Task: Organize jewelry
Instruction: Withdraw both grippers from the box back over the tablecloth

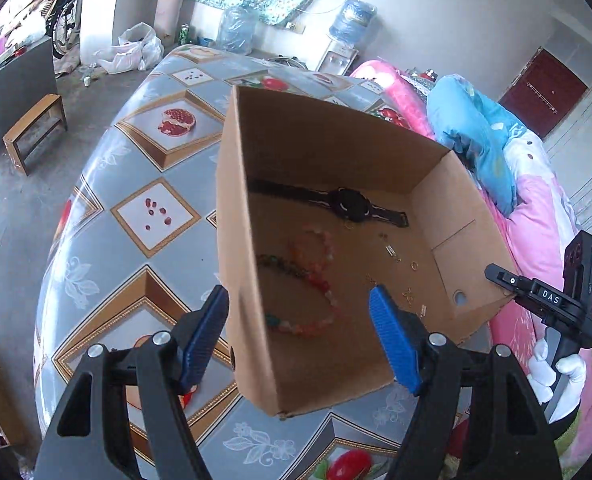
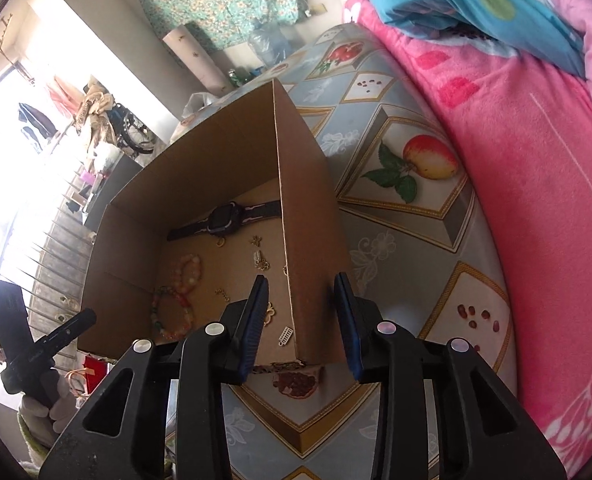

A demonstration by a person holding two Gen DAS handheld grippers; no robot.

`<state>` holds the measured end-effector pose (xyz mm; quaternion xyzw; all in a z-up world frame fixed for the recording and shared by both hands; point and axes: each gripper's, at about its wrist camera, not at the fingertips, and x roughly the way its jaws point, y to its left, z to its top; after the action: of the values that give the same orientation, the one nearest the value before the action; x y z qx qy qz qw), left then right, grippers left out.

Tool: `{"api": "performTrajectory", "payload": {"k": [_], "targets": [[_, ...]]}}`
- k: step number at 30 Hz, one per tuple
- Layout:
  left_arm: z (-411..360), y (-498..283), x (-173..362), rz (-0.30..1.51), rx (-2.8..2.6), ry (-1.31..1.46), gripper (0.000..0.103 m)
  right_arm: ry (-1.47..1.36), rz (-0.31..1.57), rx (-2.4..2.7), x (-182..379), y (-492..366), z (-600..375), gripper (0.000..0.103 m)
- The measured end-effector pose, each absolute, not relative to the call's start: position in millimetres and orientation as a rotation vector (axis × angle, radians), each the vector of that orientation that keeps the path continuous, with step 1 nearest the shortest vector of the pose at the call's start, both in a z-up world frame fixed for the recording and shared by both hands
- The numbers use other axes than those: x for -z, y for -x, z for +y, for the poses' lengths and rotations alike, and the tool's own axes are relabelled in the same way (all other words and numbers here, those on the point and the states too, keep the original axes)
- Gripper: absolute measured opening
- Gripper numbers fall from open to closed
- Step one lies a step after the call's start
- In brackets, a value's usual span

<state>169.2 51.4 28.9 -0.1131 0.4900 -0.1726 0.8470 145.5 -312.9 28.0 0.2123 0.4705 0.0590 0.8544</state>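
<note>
Blue-padded fingers (image 1: 394, 340) of the left gripper (image 1: 300, 334) stand wide apart, straddling the near-left wall of an open cardboard box (image 1: 452, 240), one finger outside it and one over the interior, gripping nothing. The right gripper (image 2: 302, 322) is likewise spread, its fingers (image 2: 252, 324) set on either side of the box's right wall (image 2: 312, 240) without closing on it. Inside the box, on its floor, lies the jewelry: a black wristwatch (image 1: 350, 204) stretched flat along the far wall, two beaded bracelets (image 1: 308, 284) in orange, pink and green overlapping near the middle, and a scatter of small gold and silver earrings and charms (image 1: 406, 276) toward the right side. From the right wrist camera the watch (image 2: 226, 220) appears at the back, the bracelets (image 2: 180, 296) to the left, the small pieces (image 2: 261, 260) close beside the right wall. The box sits on a table covered in a fruit-patterned cloth (image 1: 156, 152), which shows pomegranates and an apple. A bed heaped with a pink blanket (image 2: 516, 160) and a blue quilt (image 1: 476, 132) runs along the table's right edge. Water jugs (image 1: 354, 20) stand by the far wall.
</note>
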Motion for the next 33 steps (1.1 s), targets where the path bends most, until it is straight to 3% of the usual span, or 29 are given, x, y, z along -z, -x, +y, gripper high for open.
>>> {"api": "performTrajectory", "payload": {"k": [33], "targets": [[23.0,-164.1,-20.9,1.028,0.261,0.11,0.075,-0.442,1.004,-0.122,-30.7,-136.4,-308.8,0.036]]}}
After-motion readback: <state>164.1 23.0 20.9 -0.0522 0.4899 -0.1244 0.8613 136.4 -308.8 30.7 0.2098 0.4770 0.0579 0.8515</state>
